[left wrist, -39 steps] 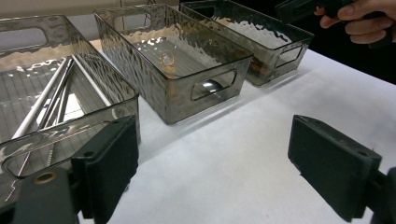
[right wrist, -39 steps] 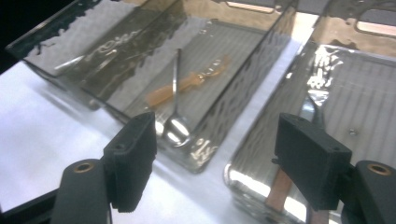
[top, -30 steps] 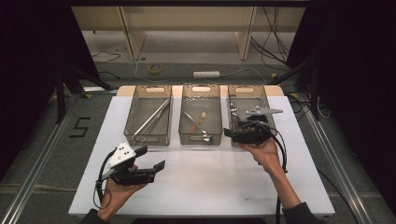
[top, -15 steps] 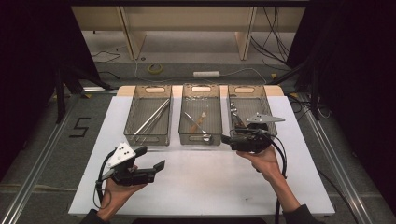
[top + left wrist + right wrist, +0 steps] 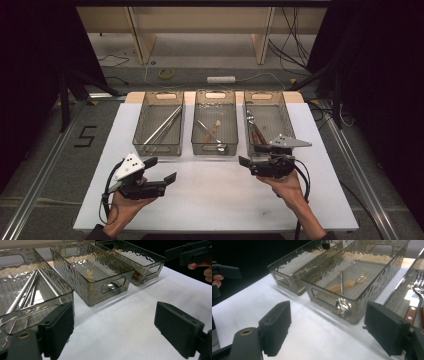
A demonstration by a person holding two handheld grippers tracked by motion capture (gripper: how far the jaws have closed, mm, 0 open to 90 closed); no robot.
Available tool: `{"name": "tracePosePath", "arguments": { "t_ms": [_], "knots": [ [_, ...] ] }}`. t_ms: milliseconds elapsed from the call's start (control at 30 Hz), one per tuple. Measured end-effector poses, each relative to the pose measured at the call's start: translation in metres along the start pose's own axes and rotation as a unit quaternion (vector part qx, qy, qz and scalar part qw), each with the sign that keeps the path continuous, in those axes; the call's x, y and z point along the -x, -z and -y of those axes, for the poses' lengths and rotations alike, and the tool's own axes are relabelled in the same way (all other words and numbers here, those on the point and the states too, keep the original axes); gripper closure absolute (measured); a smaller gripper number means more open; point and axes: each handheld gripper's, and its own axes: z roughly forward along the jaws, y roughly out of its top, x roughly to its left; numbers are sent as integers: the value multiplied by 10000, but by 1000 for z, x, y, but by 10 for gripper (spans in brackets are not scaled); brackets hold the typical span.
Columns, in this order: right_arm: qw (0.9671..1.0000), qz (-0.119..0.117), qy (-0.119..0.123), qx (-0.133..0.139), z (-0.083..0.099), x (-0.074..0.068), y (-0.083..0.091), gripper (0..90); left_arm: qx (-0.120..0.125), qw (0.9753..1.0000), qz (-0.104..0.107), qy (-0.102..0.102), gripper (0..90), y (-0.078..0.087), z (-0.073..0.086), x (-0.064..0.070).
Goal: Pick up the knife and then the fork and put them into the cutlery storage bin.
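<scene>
Hands low over white worktop [image 5: 210, 200] w/ palms under tools: left tool [image 5: 162, 170] jaws spread, empty, aimed up-right near left bin [image 5: 142, 120], right tool [image 5: 243, 162] jaws spread, empty, aimed left just in front of right bin [image 5: 286, 112], middle bin [image 5: 197, 120] btwn.

Across the top of the high view runs a pale wooden bench or shelf [image 5: 200, 17], its two legs [image 5: 137, 37] coming down to a grey floor [image 5: 210, 55]. Black curtains [image 5: 380, 75] close in the left and right sides. Cables [image 5: 290, 42] trail over the floor at upper right, with a white power strip [image 5: 221, 79] and a roll of tape [image 5: 166, 73] near the centre. At left, the floor carries a black "5" [image 5: 86, 136] (apparently marked in tape). Metal rails [image 5: 45, 170] run diagonally along both lower edges.
</scene>
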Motion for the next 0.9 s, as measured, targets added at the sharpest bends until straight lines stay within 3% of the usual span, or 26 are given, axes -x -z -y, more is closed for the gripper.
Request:
{"name": "tracePosePath", "arguments": {
  "t_ms": [500,900],
  "knots": [
    [9997,-99,20,204,30,-6,21,213,-46,10000,48,-10,157,-1,0,0],
    [9997,108,67,213,42,-9,28,172,-47,10000,71,48,157,-1,0,-1]
  ]
}}
